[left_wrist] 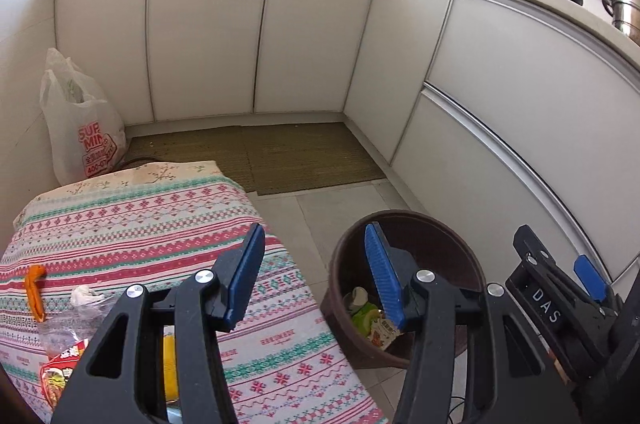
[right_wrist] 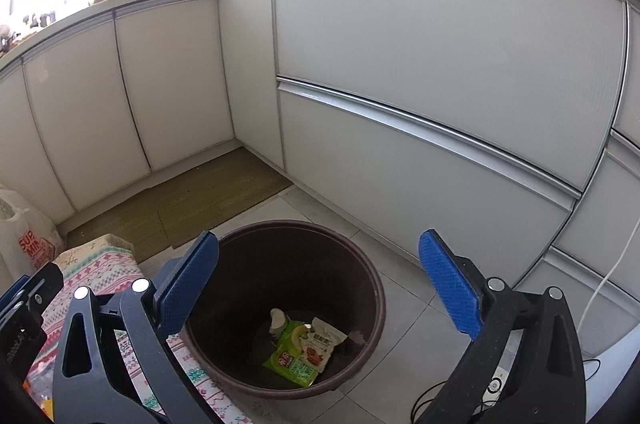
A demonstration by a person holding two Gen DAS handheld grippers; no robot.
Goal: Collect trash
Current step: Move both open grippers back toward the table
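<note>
A brown round bin (left_wrist: 434, 248) stands on the tiled floor beside a cloth-covered table (left_wrist: 140, 224). Inside the bin (right_wrist: 280, 264) lie a green packet (right_wrist: 294, 356), a white and red packet (right_wrist: 322, 344) and a small white cup (right_wrist: 278, 320). On the table's near left lie an orange scrap (left_wrist: 35, 288), a crumpled tissue (left_wrist: 82, 294), a clear plastic bag (left_wrist: 66, 326) and a red snack packet (left_wrist: 60, 372). My left gripper (left_wrist: 316, 276) hangs open and empty over the table edge and bin. My right gripper (right_wrist: 318, 284) is wide open above the bin, holding nothing.
White cabinet fronts (left_wrist: 312, 35) close off the corner behind and to the right. A woven mat (left_wrist: 280, 155) lies on the floor before them. A white shopping bag (left_wrist: 80, 127) stands against the left wall. A white cable (right_wrist: 608, 280) and a small device lie on the floor at right.
</note>
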